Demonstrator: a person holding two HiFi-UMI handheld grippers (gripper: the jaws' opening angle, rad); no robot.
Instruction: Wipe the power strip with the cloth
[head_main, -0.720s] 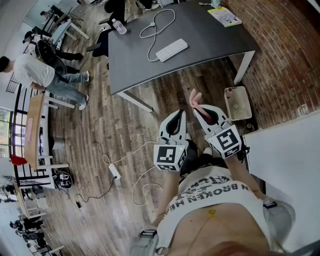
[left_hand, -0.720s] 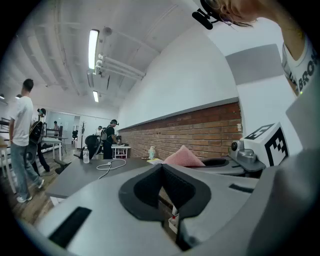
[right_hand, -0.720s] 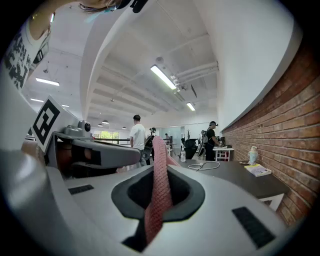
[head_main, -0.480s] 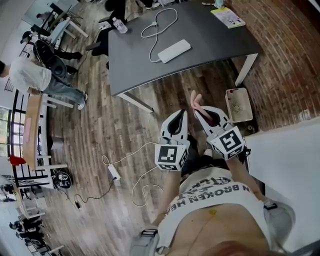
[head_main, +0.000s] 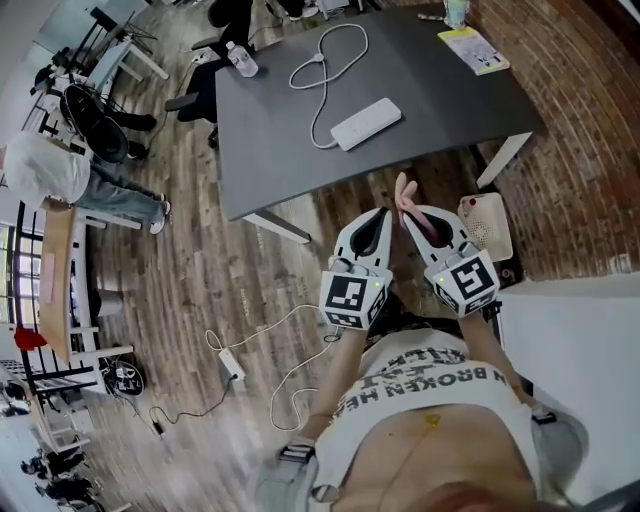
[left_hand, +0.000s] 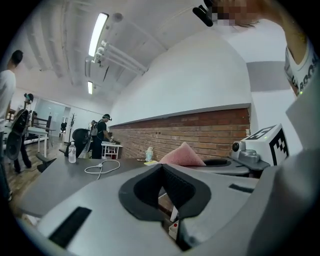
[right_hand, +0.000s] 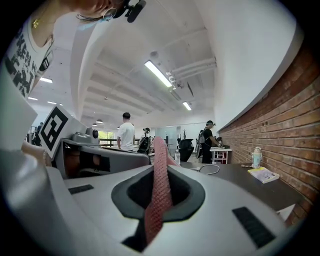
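Grippers are hovering side by side before the person's chest. The left gripper (head_main: 377, 218) is sitting closed and empty; the right gripper (head_main: 415, 218) is pinching a pink cloth (head_main: 403, 190) that is sticking upward. A white power strip (head_main: 366, 124) is lying flat on the grey table (head_main: 260, 110), well apart from both, with its cord (head_main: 322, 72) looping behind.

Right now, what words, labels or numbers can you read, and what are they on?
"BROKEN": on the shirt, upside down in the head view; the letters around it are cut off.
Booklet: print too small to read.
Bottle: label too small to read.
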